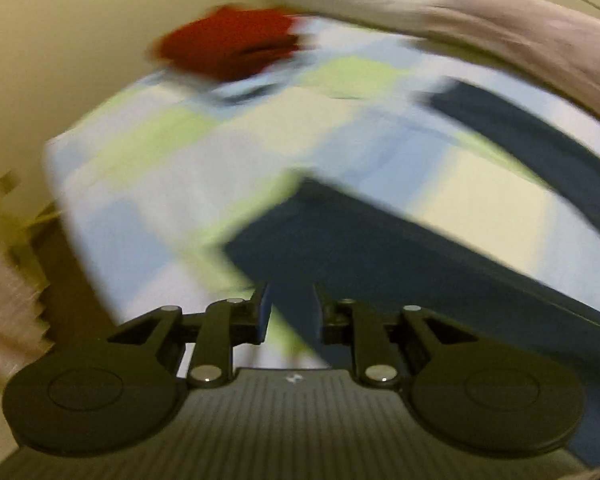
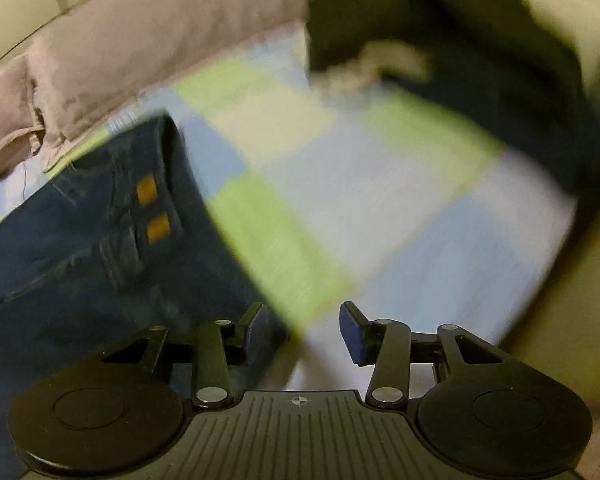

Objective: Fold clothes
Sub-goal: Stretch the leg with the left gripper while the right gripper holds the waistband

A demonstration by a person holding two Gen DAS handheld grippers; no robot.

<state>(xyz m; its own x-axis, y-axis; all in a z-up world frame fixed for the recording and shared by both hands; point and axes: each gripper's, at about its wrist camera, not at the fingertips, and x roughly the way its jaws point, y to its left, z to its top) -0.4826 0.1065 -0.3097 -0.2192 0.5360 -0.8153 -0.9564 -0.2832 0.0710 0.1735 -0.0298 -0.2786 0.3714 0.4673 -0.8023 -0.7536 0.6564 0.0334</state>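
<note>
The left claw (image 1: pixel 290 312) sits nearest its camera, its two black fingers parted by a moderate gap with nothing pinched between them; dark blue denim shows through the gap, just beyond the tips. The right claw (image 2: pixel 302 330) stands wider apart, its blue pads (image 2: pixel 352 334) bare and gripping nothing, poised over the edge where the jeans meet the sheet. No readable writing appears anywhere; the only marks are a small crosshair emblem on each claw's ribbed body and two orange patches (image 2: pixel 152 210) on the jeans, too blurred to read.

The jeans (image 2: pixel 80 240) lie spread flat on the bed (image 1: pixel 180 168), which wears a sheet checked in pale blue, green, cream and white. In the left view one leg runs toward the claw and another dark strip lies farther right. A red garment (image 1: pixel 228 46) rests near the bed's far corner by the wall. A greyish-pink duvet (image 2: pixel 160 40) is bunched along one side. A dark heap of clothes (image 2: pixel 480 64) occupies the far right corner. The sheet's middle lies bare between them. Both views are motion-blurred.
</note>
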